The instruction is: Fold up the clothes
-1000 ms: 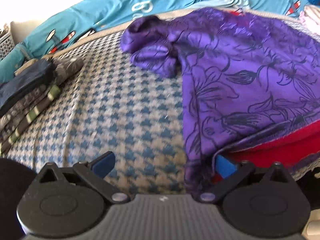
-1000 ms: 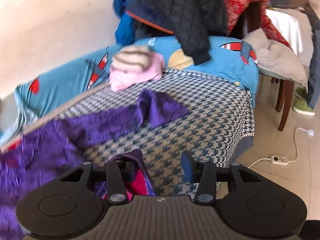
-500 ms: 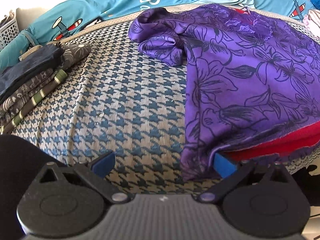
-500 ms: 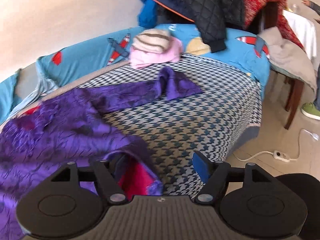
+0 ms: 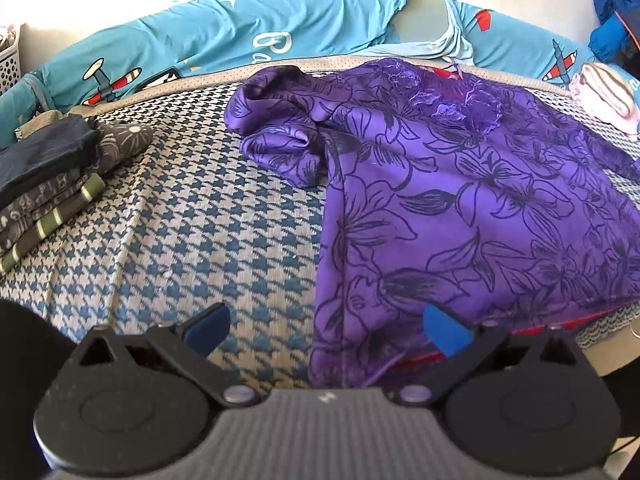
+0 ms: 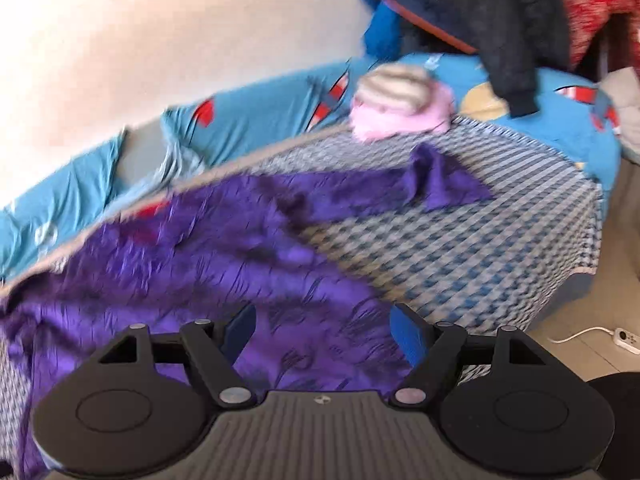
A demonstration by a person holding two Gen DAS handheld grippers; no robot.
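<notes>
Left wrist: left gripper (image 5: pixel 326 330) released, empty, over purple floral garment (image 5: pixel 472 216) near hem; garment flat on houndstooth bed cover (image 5: pixel 192 232). Folded stack (image 5: pixel 48 180) left of garment.

Right wrist: right gripper (image 6: pixel 322 330) released, above garment; blurry.

I see a purple garment (image 5: pixel 460 208) printed with dark outlined flowers and lined in red, on a blue-and-white houndstooth bed cover (image 5: pixel 192 224), with a turquoise sheet (image 5: pixel 224 36) bearing red-and-white planes, a pink and brown-striped bundle (image 6: pixel 400 100), and blue pads on both black claws.
</notes>
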